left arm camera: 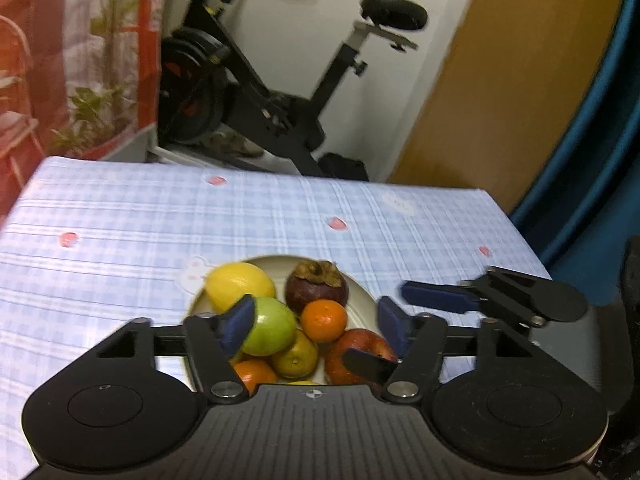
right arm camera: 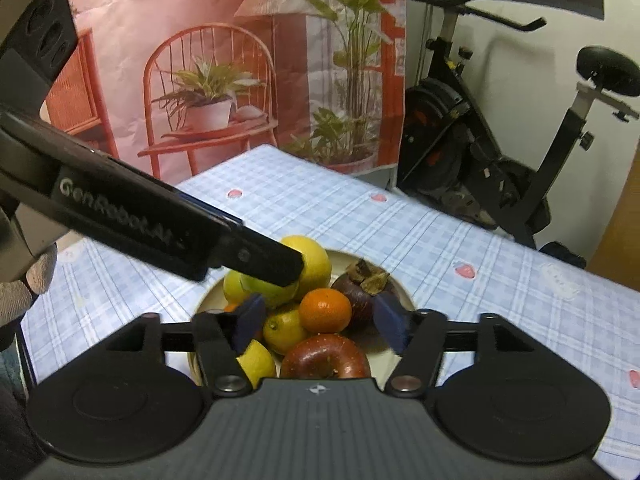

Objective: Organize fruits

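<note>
Both grippers hung over a cream plate [left arm camera: 362, 300] piled with fruit on the blue checked tablecloth [left arm camera: 160, 216]. The left gripper [left arm camera: 316, 326] stood with its jaws apart, gripping nothing, above a green apple [left arm camera: 270, 326], a tangerine [left arm camera: 324, 320] and a red apple [left arm camera: 362, 354]. The right gripper [right arm camera: 320, 324] was likewise parted and empty, over the same heap. A lemon [left arm camera: 240, 284] and a mangosteen [left arm camera: 316, 286] lay at the plate's far side.
</note>
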### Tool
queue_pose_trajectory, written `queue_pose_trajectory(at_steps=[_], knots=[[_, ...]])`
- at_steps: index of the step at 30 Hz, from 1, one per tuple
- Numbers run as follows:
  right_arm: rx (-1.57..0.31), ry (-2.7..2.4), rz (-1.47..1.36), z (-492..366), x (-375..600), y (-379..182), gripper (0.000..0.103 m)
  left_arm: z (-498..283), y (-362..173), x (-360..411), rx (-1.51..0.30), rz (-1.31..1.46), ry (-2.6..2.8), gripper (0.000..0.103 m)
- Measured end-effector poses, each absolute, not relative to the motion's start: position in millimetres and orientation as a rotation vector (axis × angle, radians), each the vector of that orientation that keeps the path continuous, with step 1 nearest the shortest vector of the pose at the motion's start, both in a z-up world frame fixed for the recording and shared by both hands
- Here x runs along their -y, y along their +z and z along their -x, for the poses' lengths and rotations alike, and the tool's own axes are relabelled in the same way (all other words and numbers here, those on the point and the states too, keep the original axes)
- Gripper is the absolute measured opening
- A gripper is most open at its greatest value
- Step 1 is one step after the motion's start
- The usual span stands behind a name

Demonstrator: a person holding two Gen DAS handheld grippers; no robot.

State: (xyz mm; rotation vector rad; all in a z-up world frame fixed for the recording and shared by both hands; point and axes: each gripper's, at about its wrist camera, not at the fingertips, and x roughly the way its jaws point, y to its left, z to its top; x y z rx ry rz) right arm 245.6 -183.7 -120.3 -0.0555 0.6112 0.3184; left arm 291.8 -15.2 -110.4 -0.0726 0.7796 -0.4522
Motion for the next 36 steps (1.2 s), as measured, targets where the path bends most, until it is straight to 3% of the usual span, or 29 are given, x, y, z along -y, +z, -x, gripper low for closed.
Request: queue_pose_trajectory(at_steps=[5, 12, 25, 36], knots=[[-0.564, 0.268, 0.029, -225.8, 181.6, -97.6, 0.088, -271.5, -84.4, 6.4, -0.714, 0.043, -0.379, 0.082], [-0.483, 0.191, -0.064, -182.0, 179.0, -53.8, 0.102, -224.8, -41.7, -6.3, -0.582, 0.032, -0.308, 0.092], [-0.465, 0.078, -0.184, -110.0, 189.0, -1.5, 0.103, -125.4, 20.4, 6.0, -0.342, -0.103, -0.12, 0.096], [-0.428, -0.011, -0.158, -67.0, 196.2, 9.9, 0.103, -91.0, 24.7, 14.1, -0.325, -0.071, -0.123, 0.098]])
